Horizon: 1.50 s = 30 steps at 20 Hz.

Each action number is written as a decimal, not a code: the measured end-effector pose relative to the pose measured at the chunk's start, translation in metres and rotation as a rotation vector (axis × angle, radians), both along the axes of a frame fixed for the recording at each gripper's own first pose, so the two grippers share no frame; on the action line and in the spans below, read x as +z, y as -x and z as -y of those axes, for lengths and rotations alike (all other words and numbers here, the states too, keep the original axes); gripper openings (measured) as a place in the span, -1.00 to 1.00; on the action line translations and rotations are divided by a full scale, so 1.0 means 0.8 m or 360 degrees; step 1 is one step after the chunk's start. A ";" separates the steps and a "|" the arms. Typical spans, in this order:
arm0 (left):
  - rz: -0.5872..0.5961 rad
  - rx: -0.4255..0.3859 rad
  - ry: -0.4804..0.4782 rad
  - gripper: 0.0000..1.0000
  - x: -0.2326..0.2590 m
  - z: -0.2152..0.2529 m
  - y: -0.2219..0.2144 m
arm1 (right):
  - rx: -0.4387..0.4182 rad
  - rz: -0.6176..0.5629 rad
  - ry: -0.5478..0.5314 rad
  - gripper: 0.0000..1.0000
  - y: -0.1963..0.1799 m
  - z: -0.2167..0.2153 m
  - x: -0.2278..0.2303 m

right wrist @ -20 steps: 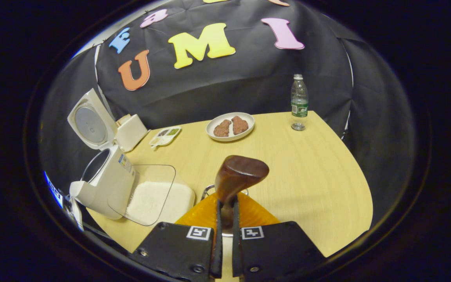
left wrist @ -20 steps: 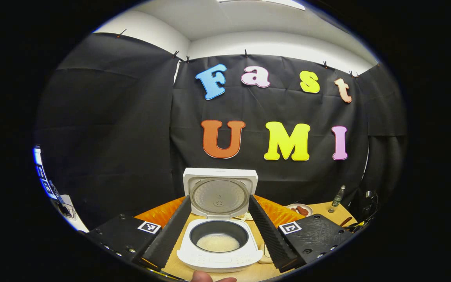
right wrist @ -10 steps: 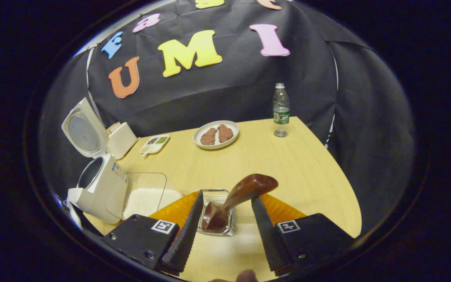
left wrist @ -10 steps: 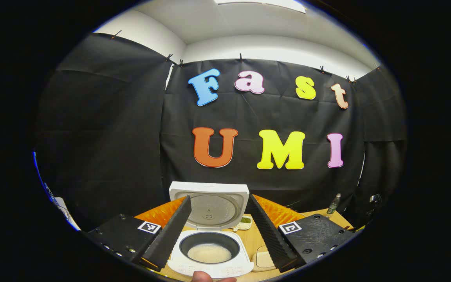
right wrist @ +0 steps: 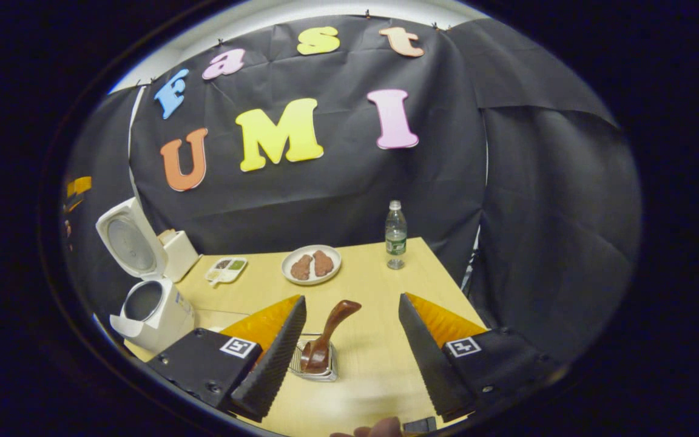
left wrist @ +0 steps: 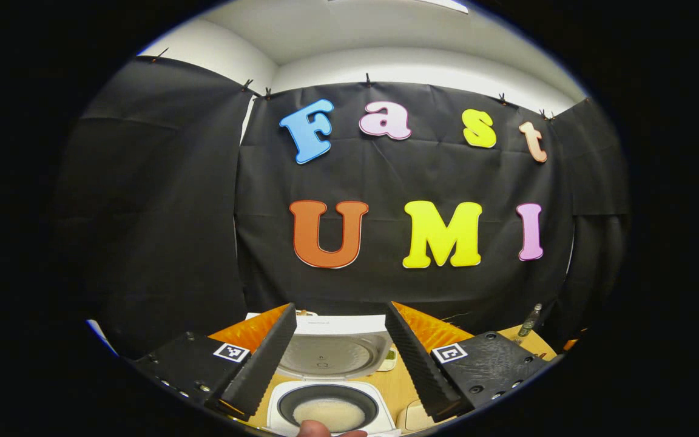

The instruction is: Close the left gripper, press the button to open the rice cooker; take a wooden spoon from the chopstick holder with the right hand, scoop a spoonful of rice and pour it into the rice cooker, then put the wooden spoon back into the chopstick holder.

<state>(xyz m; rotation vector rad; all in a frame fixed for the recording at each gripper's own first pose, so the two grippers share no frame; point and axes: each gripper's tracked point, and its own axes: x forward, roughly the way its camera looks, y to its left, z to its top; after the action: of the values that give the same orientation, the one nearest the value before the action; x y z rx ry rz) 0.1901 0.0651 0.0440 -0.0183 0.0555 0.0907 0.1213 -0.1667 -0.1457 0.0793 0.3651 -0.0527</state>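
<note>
In the left gripper view the white rice cooker (left wrist: 276, 408) stands with its lid (left wrist: 332, 355) up and rice (left wrist: 329, 414) in its dark pot. My left gripper (left wrist: 340, 349) is open above and in front of it, holding nothing. In the right gripper view the brown wooden spoon (right wrist: 327, 334) leans in the wire chopstick holder (right wrist: 315, 371) on the table. My right gripper (right wrist: 352, 345) is open, pulled back from the spoon and apart from it. The open rice cooker (right wrist: 146, 306) stands far left in that view.
On the wooden table (right wrist: 374, 285) a white plate with two brown pieces (right wrist: 311, 265), a small sauce dish (right wrist: 226, 270) and a water bottle (right wrist: 394, 236) stand near the back. A white box (right wrist: 178, 254) sits behind the cooker. A fingertip (left wrist: 319, 430) shows at the bottom edge.
My right gripper opened, let go of the wooden spoon in the holder, and drew back and up. My left gripper rose and tilted up, so the cooker sank lower in view.
</note>
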 end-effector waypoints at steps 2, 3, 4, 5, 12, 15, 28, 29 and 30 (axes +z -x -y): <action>-0.0045 0.0021 0.0007 0.88 -0.010 -0.013 -0.030 | -0.0006 0.0045 0.0019 0.96 0.021 -0.006 0.022; -0.0074 0.0028 0.0024 0.88 -0.017 -0.020 -0.043 | -0.0013 0.0061 0.0017 0.96 0.031 -0.009 0.031; -0.0098 0.0036 0.0043 0.89 -0.023 -0.025 -0.056 | -0.0022 0.0067 0.0010 0.96 0.043 -0.013 0.034; -0.0136 0.0039 0.0056 0.89 -0.033 -0.031 -0.068 | -0.0031 0.0068 -0.0002 0.94 0.056 -0.018 0.037; -0.0294 0.0016 0.0115 0.89 -0.077 -0.047 -0.124 | -0.0212 0.0025 -0.0084 0.97 0.123 -0.021 0.020; -0.0364 0.0031 0.0127 0.89 -0.093 -0.053 -0.135 | -0.0294 0.0023 -0.0109 0.98 0.142 -0.013 0.019; -0.0626 0.0058 0.0138 0.94 -0.118 -0.040 -0.070 | -0.0100 0.0057 -0.0147 1.00 0.120 -0.068 0.027; -0.0638 0.0058 0.0151 0.94 -0.121 -0.036 -0.056 | -0.0077 0.0058 -0.0162 1.00 0.118 -0.072 0.028; -0.0656 0.0055 0.0168 0.94 -0.126 -0.033 -0.043 | -0.0056 0.0059 -0.0174 1.00 0.117 -0.074 0.027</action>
<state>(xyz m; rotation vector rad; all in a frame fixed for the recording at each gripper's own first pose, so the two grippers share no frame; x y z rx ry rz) 0.2243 0.0917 -0.0571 -0.1060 0.4719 0.1253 0.0276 -0.1077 -0.1244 0.1943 0.3292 -0.0663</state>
